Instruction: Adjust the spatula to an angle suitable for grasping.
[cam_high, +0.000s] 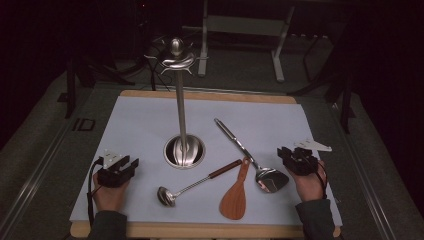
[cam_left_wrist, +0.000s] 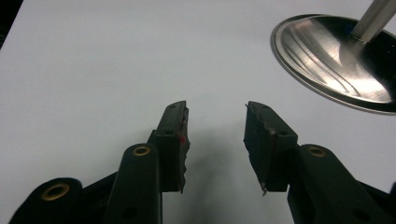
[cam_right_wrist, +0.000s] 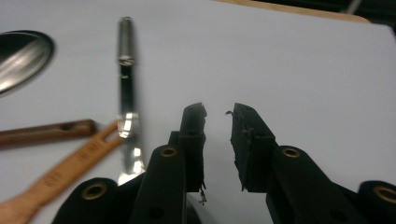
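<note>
The big steel serving spoon lies on the white mat, just to the left of the right gripper. Its shiny bowl sits near the claw and its long handle points away, up the table. In the right gripper view the spoon handle runs just left of the black jaws, not between them. That claw has a small gap and nothing is pinched in it. The person's right hand holds it low over the mat near the right edge, pointing forward. A wooden rice paddle lies touching the spoon, and a small ladle with a brown handle lies to its left. The left gripper rests near the left edge of the mat, jaws spread wide and empty, close to the round base of the tall steel utensil stand. Faint letters are stamped on the paddle handle, too blurry to read.
</note>
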